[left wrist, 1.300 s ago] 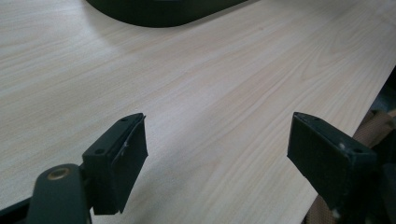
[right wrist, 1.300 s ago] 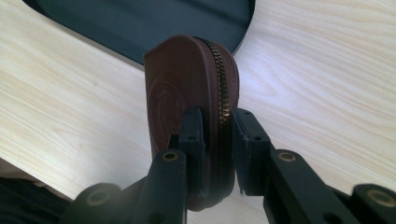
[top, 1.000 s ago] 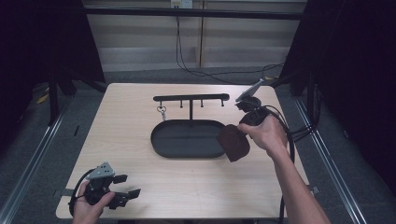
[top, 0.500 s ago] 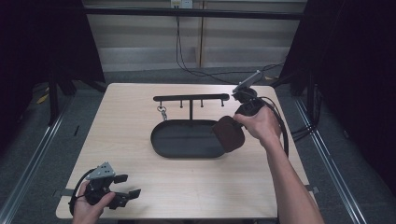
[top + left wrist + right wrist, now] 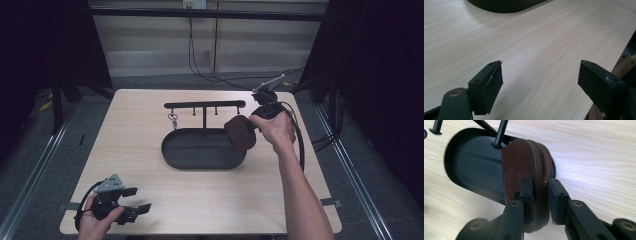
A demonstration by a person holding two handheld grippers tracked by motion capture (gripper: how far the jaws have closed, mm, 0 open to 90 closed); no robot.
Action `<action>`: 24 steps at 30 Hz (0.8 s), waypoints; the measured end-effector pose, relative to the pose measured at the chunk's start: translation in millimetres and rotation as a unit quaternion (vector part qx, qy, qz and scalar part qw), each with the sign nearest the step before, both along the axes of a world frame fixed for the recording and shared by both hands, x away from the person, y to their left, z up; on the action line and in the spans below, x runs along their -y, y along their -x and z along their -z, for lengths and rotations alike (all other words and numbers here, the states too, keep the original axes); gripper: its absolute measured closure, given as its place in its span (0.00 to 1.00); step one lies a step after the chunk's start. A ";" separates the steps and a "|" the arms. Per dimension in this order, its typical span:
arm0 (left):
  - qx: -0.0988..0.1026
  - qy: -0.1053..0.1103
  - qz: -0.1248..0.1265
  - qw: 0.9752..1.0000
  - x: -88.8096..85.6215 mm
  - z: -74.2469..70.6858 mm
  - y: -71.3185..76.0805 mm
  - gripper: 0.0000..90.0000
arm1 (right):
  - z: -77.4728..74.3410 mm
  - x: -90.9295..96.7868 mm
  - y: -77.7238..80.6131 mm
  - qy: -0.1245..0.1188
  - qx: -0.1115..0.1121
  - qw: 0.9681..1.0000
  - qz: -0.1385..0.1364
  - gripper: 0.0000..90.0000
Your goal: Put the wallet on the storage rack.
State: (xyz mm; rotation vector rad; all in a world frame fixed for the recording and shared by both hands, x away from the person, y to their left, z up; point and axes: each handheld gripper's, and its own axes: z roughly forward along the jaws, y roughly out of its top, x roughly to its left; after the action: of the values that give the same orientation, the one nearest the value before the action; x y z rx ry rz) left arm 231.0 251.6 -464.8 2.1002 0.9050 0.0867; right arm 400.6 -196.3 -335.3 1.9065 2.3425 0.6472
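A round brown leather pouch [image 5: 524, 175] with a brass zip hangs on edge over the right end of the black oval tray [image 5: 471, 167], with my right gripper [image 5: 540, 195] shut on its rim. From above, the pouch [image 5: 241, 132] is held just right of the tray [image 5: 200, 150], in front of the black hook rack [image 5: 205, 106]. A small key ring [image 5: 173, 120] dangles from the rack's left side. My left gripper [image 5: 135, 200] rests at the table's near left corner, open, and its jaws [image 5: 539, 87] have only bare wood between them.
The light wooden table [image 5: 130, 135] is bare to the left of the tray and along its front. Cables run from the back wall and loop off the right edge. Dark frames stand at both sides beyond the table.
My right hand has carried the pouch away from me and slightly left, from the tray's right front toward the rack. The left gripper has stayed where it was.
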 end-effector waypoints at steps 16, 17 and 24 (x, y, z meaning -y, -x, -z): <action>0.001 -0.008 -0.005 1.000 -0.3 0.5 -0.2 0.22 | 40.5 -1.4 -14.2 -0.072 0.005 0.997 0.030 0.84; 0.001 -0.008 -0.005 1.000 -0.3 0.5 -0.2 0.22 | 40.5 -1.4 -14.2 -0.072 0.005 0.997 0.030 0.84; -0.001 -0.006 -0.003 1.000 -0.2 0.5 -0.1 0.22 | 62.1 -0.9 -16.9 -0.098 -0.021 0.994 0.038 0.83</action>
State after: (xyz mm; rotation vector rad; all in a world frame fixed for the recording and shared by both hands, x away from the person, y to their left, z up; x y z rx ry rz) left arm 231.1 251.7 -465.2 2.1095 0.9138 0.0945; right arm 417.5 -195.4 -397.4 2.0971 2.2922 0.8679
